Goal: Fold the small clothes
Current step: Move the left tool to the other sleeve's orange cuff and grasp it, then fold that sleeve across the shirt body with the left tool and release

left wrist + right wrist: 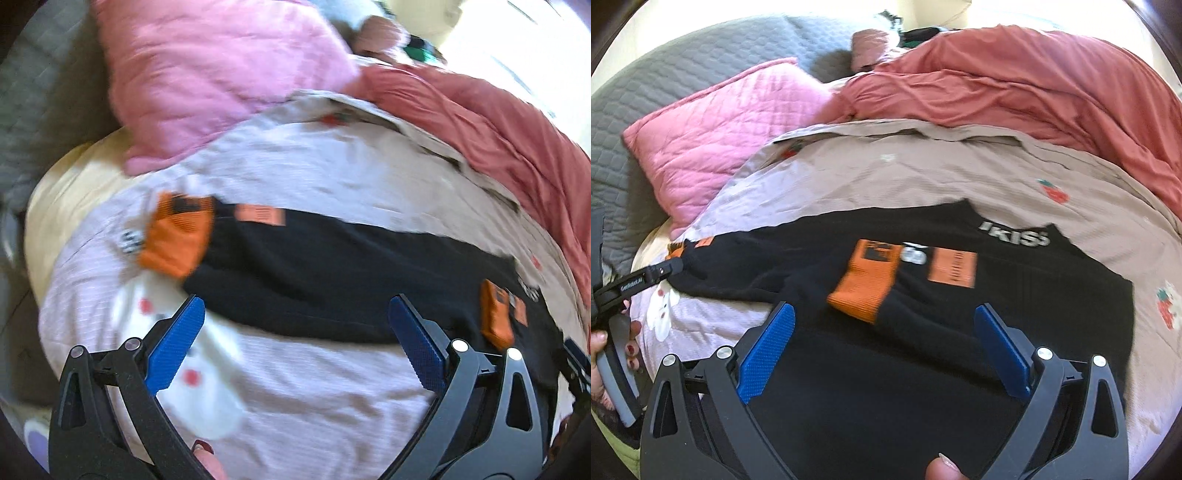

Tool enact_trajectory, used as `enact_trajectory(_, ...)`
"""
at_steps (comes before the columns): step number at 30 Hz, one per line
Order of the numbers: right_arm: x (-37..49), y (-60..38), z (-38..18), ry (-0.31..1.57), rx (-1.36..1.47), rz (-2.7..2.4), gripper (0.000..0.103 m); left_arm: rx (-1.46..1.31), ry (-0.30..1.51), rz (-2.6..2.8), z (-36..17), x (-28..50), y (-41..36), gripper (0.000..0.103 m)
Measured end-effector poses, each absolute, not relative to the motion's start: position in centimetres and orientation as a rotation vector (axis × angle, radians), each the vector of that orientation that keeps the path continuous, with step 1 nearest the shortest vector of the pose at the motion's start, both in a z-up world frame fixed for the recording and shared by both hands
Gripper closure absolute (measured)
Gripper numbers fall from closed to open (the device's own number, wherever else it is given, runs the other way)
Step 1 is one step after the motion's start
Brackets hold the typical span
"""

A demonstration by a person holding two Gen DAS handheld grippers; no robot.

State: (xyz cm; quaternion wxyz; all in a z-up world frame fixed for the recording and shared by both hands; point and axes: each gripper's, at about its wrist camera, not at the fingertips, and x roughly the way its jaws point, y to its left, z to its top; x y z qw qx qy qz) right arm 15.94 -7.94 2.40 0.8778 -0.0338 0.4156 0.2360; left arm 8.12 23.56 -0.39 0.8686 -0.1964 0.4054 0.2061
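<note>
A black sweater (923,350) with orange cuffs lies flat on the pale pink bedsheet (923,170). One sleeve is folded across the chest, its orange cuff (864,284) next to an orange patch (953,271). My right gripper (884,315) is open above the sweater's body. In the left wrist view the sweater (332,280) stretches across, with an orange cuff (175,236) at its left end and another cuff (496,319) at the right. My left gripper (295,314) is open, just above the sweater's near edge. It also shows in the right wrist view (670,267), beside the other sleeve's end.
A pink quilted pillow (716,133) lies at the back left, a salmon duvet (1034,85) is bunched along the back right, and a grey quilted cover (665,74) lies behind the pillow. The sheet has strawberry prints (1051,192).
</note>
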Motion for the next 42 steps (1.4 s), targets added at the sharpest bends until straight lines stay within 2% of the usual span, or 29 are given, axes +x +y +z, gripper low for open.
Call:
enact_trajectory(6, 15.5, -4.1, 2.1, 0.866, -0.113, 0.544, 0.006, -0.531, 0.857, 0.547, -2.5, 6.6, 28.6, 0.011)
enact_trajectory(8, 15.3, -3.4, 2.0, 0.866, -0.118, 0.558, 0.006, -0.576, 0.847, 0.557, -3.3, 6.4, 29.8, 0.020)
enact_trajectory(10, 15.0, -2.9, 1.8, 0.871, -0.115, 0.567, 0.006, -0.604, 0.845, 0.560, -3.7, 6.5, 30.3, 0.039)
enact_trajectory(14, 14.8, -2.6, 1.2, 0.886, -0.110, 0.569, 0.006, -0.623, 0.816, 0.566, -3.7, 7.2, 30.7, 0.053)
enact_trajectory(15, 14.7, -2.6, 1.1, 0.890, -0.107, 0.569, 0.006, -0.627, 0.811, 0.567, -3.6, 7.6, 30.8, 0.060)
enact_trajectory(16, 14.7, -2.7, 1.0, 0.891, -0.105, 0.568, 0.006, -0.633, 0.808, 0.571, -3.7, 8.0, 31.0, 0.072)
enact_trajectory(18, 14.6, -2.9, 0.9, 0.892, -0.096, 0.567, 0.006, -0.635, 0.808, 0.584, -3.8, 8.5, 31.2, 0.088)
enact_trajectory(19, 14.5, -3.1, 0.9, 0.890, -0.091, 0.567, 0.006, -0.628, 0.803, 0.593, -3.9, 8.6, 31.2, 0.090)
enact_trajectory(23, 14.2, -4.4, 0.8, 0.876, -0.059, 0.551, 0.009, -0.648, 0.716, 0.562, -2.7, 7.5, 30.7, 0.094)
enact_trajectory(24, 14.3, -4.8, 0.7, 0.877, -0.049, 0.543, 0.019, -0.625, 0.699, 0.549, -2.0, 7.4, 30.2, 0.094)
enact_trajectory(26, 14.5, -6.1, 0.3, 0.894, -0.020, 0.514, 0.023, -0.579, 0.674, 0.520, -0.6, 7.4, 28.8, 0.094)
enact_trajectory(31, 14.7, -10.7, 0.0, 0.901, 0.063, 0.425, 0.024, -0.538, 0.635, 0.390, 1.8, 8.4, 24.9, 0.095)
enact_trajectory(33, 14.8, -12.9, -0.2, 0.906, 0.106, 0.383, 0.024, -0.440, 0.617, 0.370, 2.9, 9.2, 22.0, 0.095)
enact_trajectory(35, 14.8, -14.5, -0.3, 0.911, 0.133, 0.355, 0.024, -0.414, 0.624, 0.285, 3.3, 10.3, 19.2, 0.099)
enact_trajectory(42, 13.9, -19.6, -0.3, 0.898, 0.210, 0.268, 0.024, -0.261, 0.719, 0.055, 1.5, 13.4, 9.2, 0.098)
